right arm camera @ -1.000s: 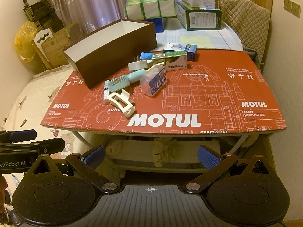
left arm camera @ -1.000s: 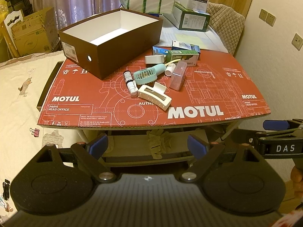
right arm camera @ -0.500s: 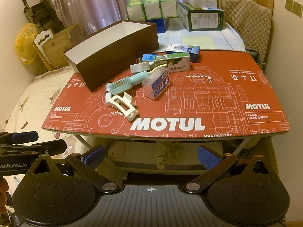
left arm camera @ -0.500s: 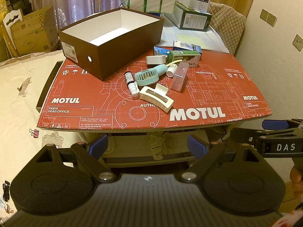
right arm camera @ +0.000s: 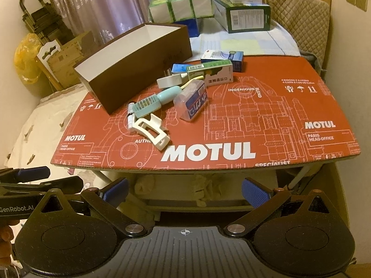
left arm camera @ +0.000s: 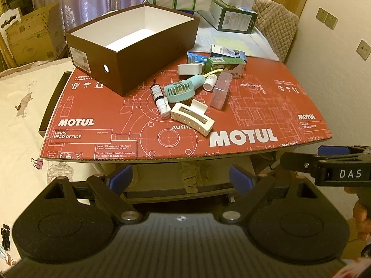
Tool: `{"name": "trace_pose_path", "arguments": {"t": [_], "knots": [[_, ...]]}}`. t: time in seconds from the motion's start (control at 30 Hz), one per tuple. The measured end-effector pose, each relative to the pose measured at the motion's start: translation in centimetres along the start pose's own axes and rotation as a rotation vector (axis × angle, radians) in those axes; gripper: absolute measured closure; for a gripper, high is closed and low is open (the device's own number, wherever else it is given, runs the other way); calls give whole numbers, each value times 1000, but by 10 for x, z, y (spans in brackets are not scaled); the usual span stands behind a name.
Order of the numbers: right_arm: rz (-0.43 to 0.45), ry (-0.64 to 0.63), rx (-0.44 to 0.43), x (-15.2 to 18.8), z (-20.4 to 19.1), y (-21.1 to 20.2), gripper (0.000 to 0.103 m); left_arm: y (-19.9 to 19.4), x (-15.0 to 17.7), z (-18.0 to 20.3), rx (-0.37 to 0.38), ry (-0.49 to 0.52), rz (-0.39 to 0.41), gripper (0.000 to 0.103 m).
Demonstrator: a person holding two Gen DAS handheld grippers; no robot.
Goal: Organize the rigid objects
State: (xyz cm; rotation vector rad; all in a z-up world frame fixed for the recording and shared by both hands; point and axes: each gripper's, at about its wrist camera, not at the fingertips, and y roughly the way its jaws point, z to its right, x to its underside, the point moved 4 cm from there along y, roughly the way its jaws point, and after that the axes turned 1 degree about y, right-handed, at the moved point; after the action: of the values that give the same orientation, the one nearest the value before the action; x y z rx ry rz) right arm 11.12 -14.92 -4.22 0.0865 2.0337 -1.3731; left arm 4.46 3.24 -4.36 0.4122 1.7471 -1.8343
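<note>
While both tools gape (empty), white hair claw (left arm camera: 192, 117) lies sideways.

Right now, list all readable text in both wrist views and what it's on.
"MOTUL", "PARIS HEAD OFFICE", "INGENIOUS BLEND", "SPECIALIST": red cardboard sheet.
"motul.com", "FRANCE": same sheet, left wrist view.
"DAS": right gripper.
"GenRobot.AI": left gripper.
Too small or blurred: green carton, clear case, brown box sticker, dropper bottle.

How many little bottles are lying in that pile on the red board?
3. A dark labelled bottle and a white spray bottle lie left of the teal handheld fan; a small white bottle lies by the fan's handle. Others may be hidden underneath.
</note>
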Motion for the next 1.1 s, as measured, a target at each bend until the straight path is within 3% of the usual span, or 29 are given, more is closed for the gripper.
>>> {"name": "trace_pose_path", "arguments": {"t": [0.43, 1.1], "knots": [[21, -19, 2, -10, 3, 12, 2, 19, -8, 4, 28, -8, -21, 16], [-55, -106, -47, -72, 58, 75, 2, 117, -58, 30, -42, -107, -75, 23]]}}
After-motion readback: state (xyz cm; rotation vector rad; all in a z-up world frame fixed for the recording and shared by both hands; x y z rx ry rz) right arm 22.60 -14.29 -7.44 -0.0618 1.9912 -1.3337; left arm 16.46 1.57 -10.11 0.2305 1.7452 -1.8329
